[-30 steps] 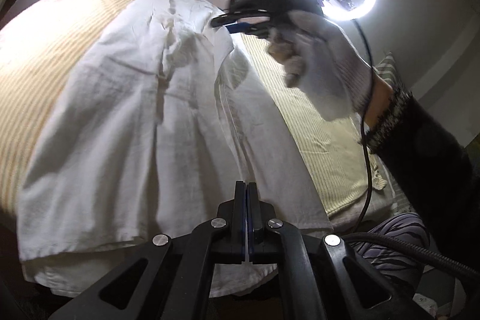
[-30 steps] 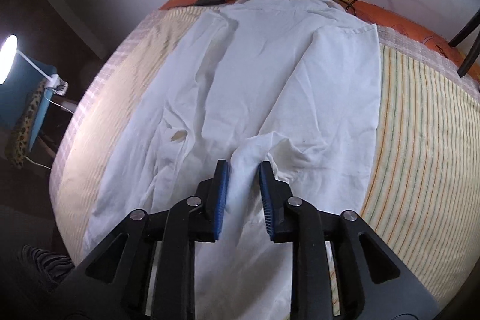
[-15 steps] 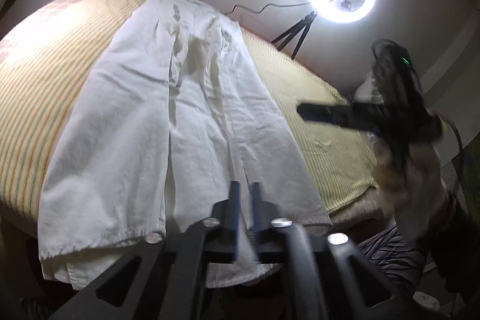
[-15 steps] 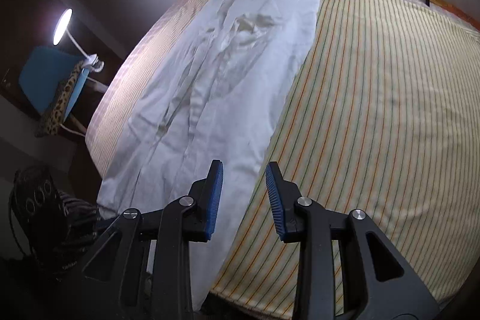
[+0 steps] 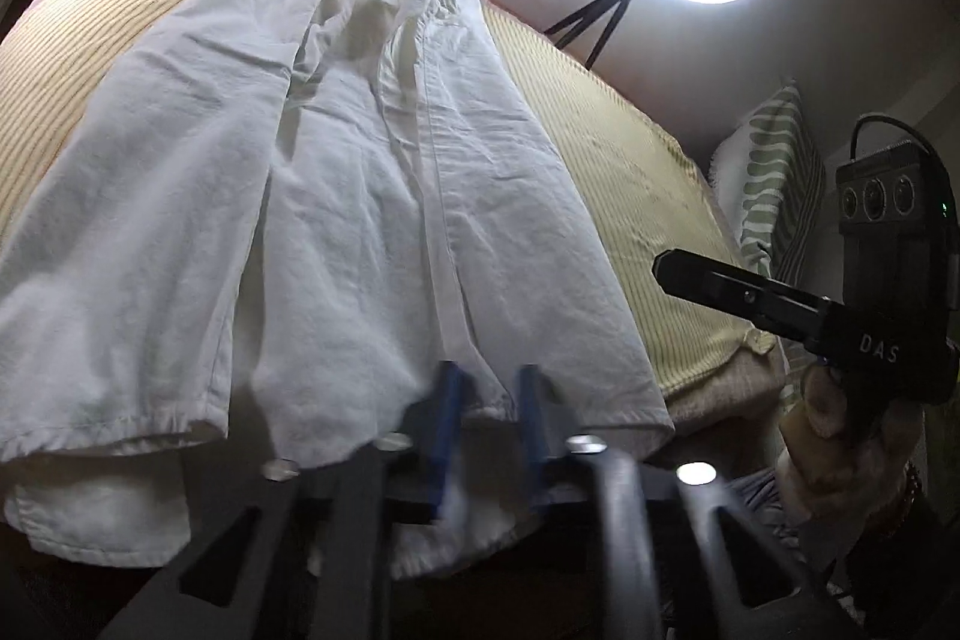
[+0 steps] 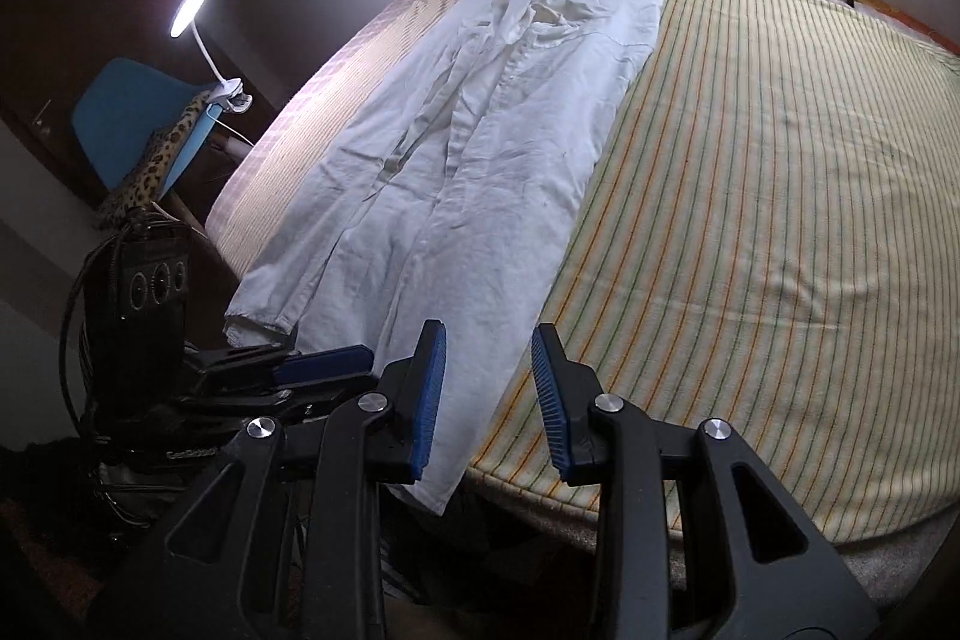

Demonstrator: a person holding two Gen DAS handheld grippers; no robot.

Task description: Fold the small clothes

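Garment (image 5: 360, 220), white, one piece: lies lengthwise on the striped bed (image 6: 750, 220) as a long narrow strip. Both sides are already folded in toward the middle, the collar end is far from the cameras, and the hem hangs a little over the near edge.

Left claw (image 5: 489, 436): at the hem, near the middle of the strip. A second ago its pads were pressed together; now they show blurred and apart, and the jaws are closing. White cloth shows in the gap, but whether it is pinched cannot be told.

Right claw (image 6: 489, 394): spread, nothing between the pads. A second ago it hovered far up the garment over the turned-in flap. It has since drawn back to the near edge of the bed and now hangs over the strip's right hem corner, just beside the left claw (image 6: 324, 361).

Reading: the lengthwise folds appear finished, and both claws are gathered at the hem end. Probable step in hand is taking the hem at two points, to carry it up toward the collar for a crosswise fold.

Caution: the overhanging lower layer may escape a shallow pinch.
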